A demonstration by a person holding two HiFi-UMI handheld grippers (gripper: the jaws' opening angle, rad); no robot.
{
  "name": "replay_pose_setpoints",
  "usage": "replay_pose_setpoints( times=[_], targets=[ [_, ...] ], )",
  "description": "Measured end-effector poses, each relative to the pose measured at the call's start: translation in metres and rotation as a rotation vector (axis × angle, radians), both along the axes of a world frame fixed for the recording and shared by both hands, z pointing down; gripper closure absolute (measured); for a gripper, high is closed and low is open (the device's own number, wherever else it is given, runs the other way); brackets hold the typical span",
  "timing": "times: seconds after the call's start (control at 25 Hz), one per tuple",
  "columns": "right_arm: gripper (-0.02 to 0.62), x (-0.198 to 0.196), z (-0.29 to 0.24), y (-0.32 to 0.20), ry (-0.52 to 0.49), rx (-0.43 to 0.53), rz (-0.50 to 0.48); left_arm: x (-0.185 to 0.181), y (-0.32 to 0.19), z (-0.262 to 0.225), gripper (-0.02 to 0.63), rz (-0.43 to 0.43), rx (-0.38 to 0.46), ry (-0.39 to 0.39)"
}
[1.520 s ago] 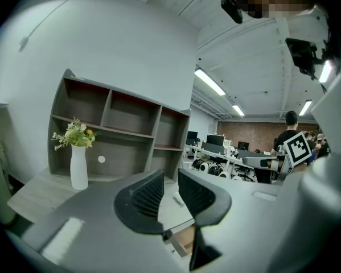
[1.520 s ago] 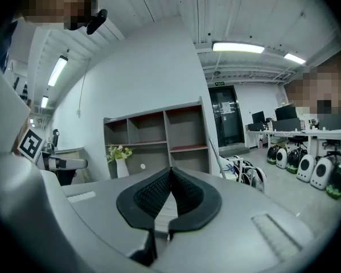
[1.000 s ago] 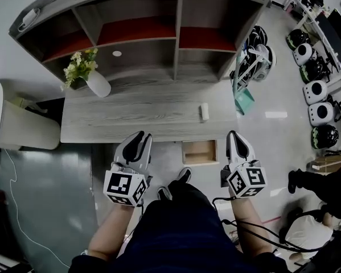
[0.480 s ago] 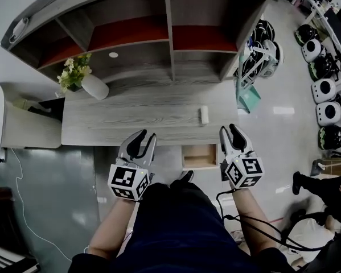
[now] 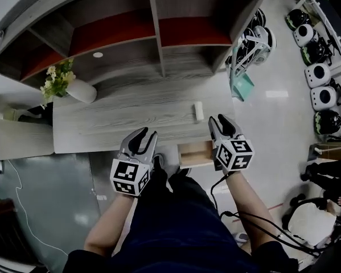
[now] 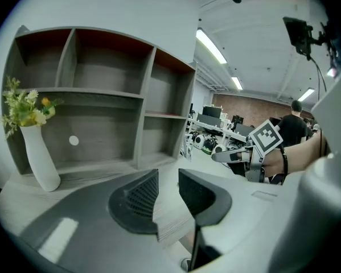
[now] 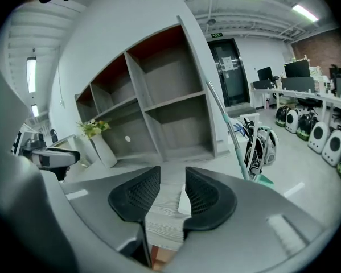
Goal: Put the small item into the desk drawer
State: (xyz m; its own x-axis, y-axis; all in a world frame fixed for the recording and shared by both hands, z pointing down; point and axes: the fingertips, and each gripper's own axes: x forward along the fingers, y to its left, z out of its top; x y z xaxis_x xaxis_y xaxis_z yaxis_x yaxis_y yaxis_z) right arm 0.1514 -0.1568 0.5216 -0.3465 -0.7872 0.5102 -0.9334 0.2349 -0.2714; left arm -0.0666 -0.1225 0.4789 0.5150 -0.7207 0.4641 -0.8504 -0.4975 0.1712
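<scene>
Moved right gripper (image 5: 223,127) up to the desk (image 5: 113,118) edge; opening its jaws, nothing between them. Holds left gripper (image 5: 140,144) open, empty, farther off. Sees item (image 5: 199,111) lying on desk just ahead, a bit left of right gripper, long side pointing away, behind open drawer (image 5: 196,154).

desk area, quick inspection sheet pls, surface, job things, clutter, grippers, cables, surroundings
surface: grey wood desk, with only the item and the vase seen on it
job's things: small white item lies near the desk's front right edge; drawer stands open below, no item seen in it
clutter: white vase of flowers at the back left
grippers: left gripper jaws apart, empty; right gripper jaws opening, nothing between them, item just ahead
cables: black cable trails from the right gripper
surroundings: shelf unit behind the desk; round white and black devices on the floor at right
</scene>
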Motion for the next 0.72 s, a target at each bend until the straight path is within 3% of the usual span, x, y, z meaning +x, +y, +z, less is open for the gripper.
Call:
replay_pose_setpoints(
  times=[0.32,0.72],
  targets=[
    [0.466,-0.009,0.06,-0.02,0.078,-0.165,0.005,-0.015,-0.021,0.022,0.52,0.033,-0.052,0.019],
    [0.466,-0.012,0.117,-0.045,0.147,-0.303,0.016,-0.067,-0.034,0.045,0.522,-0.04,-0.114,0.023]
  ],
)
